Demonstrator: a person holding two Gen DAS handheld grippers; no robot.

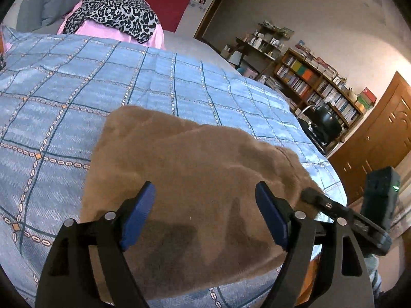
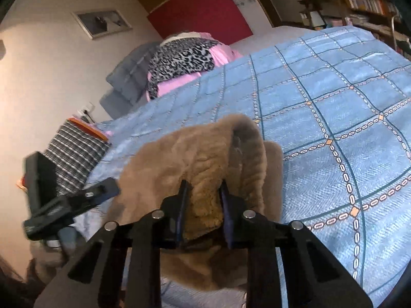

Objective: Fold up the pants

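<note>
Brown fleece pants lie folded on the blue checked bedspread, near its front edge. My left gripper is open, its blue pads wide apart just above the pants, holding nothing. My right gripper is shut on a bunched fold of the pants at their right end. The right gripper shows at the right of the left wrist view, and the left gripper at the left of the right wrist view.
A leopard-print and pink cloth pile and grey pillows lie at the bed's head. A bookshelf, black chair and wooden door stand to the right. A striped cloth sits left of the bed.
</note>
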